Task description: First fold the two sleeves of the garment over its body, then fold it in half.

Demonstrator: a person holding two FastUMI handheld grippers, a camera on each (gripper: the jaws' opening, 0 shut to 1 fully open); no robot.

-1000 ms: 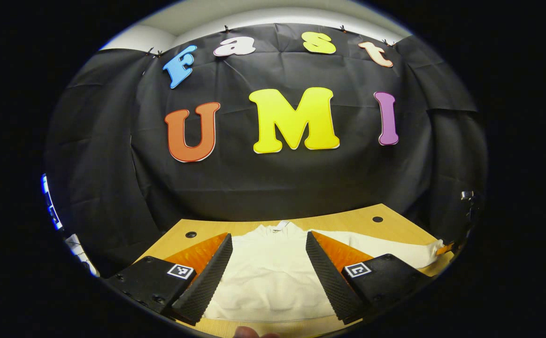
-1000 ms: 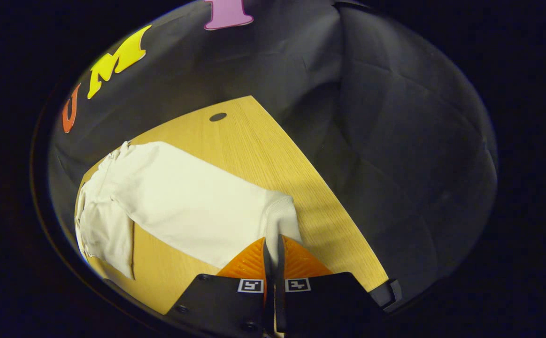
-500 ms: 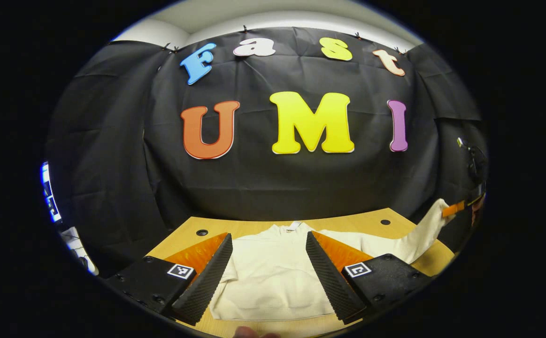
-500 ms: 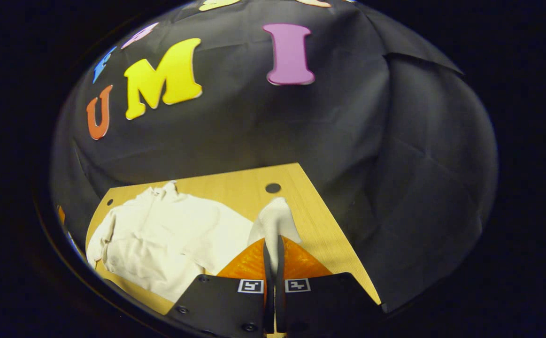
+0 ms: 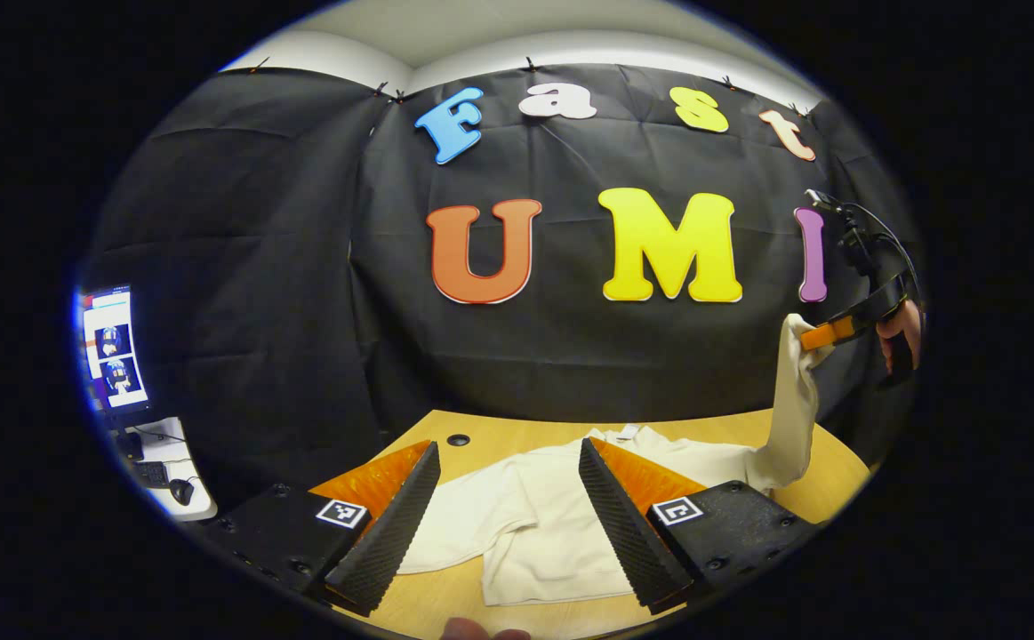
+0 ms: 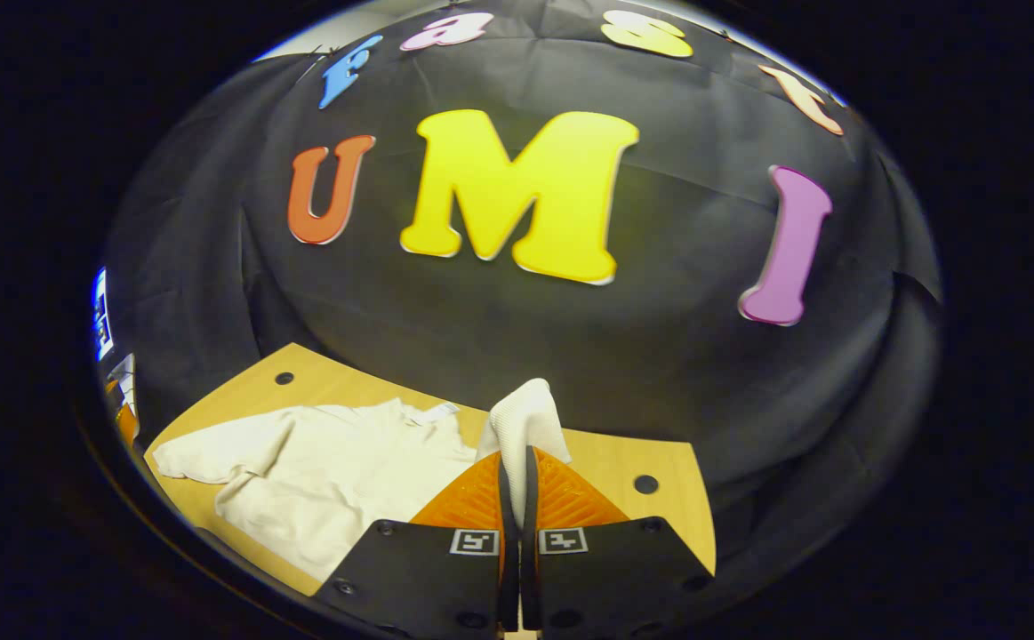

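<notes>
Jaws of right gripper (image 6: 514, 467) clamp sleeve (image 6: 525, 418).

Wood table (image 5: 823, 444) w/ holes; monitor (image 5: 112, 347), keyboard, mouse on side desk (image 5: 180, 498).

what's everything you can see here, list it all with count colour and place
garment: one, cream white, lying crumpled on the table, one sleeve lifted off it
sleeve: one raised, cream white, hanging from the right gripper above the table's right side; its cuff sticks up between that gripper's fingers
table: one, light wood with dark round holes, in front of the black cloth wall
screen: one, lit, at the far left edge
side desk: one, white, below the screen, with small dark items on it
left gripper: open, hovering over the garment's body
right gripper: shut on the sleeve cuff, raised
hand: one, holding the right gripper at the far right
</notes>
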